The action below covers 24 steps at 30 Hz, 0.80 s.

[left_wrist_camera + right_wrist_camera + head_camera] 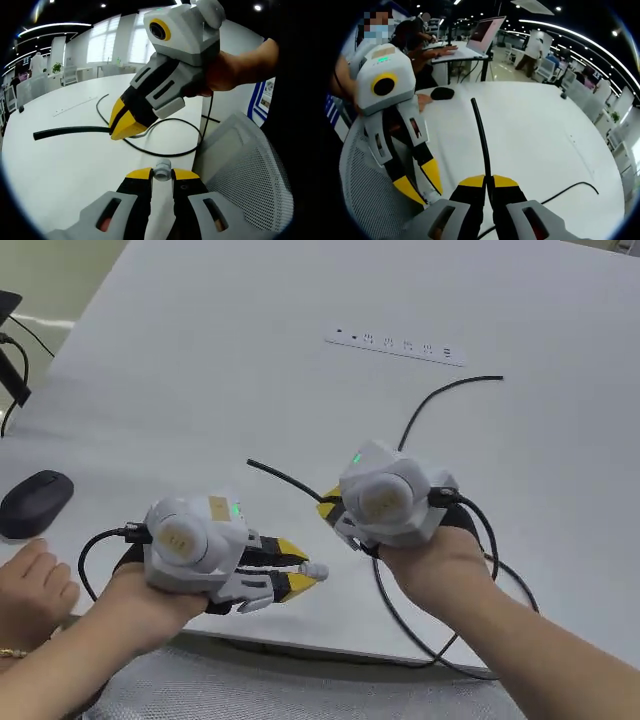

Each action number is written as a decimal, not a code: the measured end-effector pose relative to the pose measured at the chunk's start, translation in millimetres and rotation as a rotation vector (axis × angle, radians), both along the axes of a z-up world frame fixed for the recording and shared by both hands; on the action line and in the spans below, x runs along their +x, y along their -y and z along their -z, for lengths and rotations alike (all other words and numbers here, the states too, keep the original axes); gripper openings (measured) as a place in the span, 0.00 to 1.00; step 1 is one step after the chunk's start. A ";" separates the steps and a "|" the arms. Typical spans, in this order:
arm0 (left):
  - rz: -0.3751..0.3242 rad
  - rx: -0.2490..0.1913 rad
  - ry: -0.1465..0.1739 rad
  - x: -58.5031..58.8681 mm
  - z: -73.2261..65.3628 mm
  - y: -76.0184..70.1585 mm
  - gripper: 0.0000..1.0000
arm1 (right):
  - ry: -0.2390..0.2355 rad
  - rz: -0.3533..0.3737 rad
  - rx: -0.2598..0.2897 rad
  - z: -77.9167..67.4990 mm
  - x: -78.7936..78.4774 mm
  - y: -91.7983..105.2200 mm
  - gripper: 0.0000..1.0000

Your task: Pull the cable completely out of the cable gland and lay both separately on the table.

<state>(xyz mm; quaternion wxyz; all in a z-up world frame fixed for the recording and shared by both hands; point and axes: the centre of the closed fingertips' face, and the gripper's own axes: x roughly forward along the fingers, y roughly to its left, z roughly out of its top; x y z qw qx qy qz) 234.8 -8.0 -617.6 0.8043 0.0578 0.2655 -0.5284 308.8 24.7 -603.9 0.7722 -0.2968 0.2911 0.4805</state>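
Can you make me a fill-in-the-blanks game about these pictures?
The left gripper is shut on the small grey ____. The right gripper is shut on the black ____. The power strip lies on the white ____.
Missing words: cable gland; cable; table.

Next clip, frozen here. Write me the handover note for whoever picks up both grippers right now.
The left gripper is shut on the cable gland, over the table near its front edge.
The right gripper is shut on the black cable, a little back from its free end; the rest trails across the table.
Done: the cable is fully out of the gland, and the two are apart.
Left: lay each down separately and let go.
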 end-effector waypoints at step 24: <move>0.010 -0.012 -0.010 10.1 49.0 -6.1 0.15 | -0.077 -0.216 -0.062 63.6 -1.6 -81.4 0.00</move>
